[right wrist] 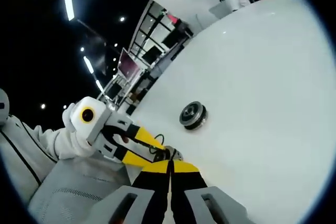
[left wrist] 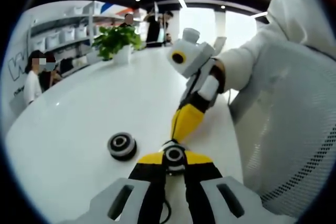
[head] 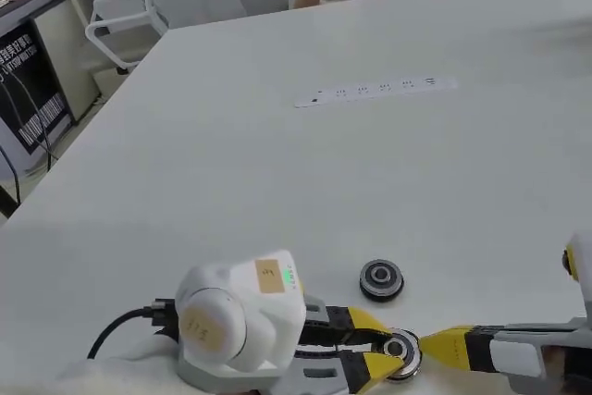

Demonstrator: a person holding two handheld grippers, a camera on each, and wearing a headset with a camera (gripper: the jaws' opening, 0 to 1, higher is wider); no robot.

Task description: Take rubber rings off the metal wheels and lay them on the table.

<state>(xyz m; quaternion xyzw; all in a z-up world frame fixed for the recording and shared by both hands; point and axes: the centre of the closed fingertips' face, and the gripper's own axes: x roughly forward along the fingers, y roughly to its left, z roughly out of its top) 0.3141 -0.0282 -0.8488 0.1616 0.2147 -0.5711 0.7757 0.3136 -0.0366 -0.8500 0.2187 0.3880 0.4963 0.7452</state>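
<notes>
Lower centre, left claw [head: 398, 360] clamps a metal wheel [left wrist: 174, 157]; right claw [right wrist: 169, 162], nearly shut, seems to nip its rubber ring [left wrist: 167, 150]. A skewed tug could slip off that thin ring.

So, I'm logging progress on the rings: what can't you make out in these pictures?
- Rim of the held wheel, ringed or bare: head view, under the jaws of the left hand-held gripper.
- Whether the right hand-held gripper pinches anything: right gripper view, tips too small.
- Sockets on the power strip: head view, too small.
</notes>
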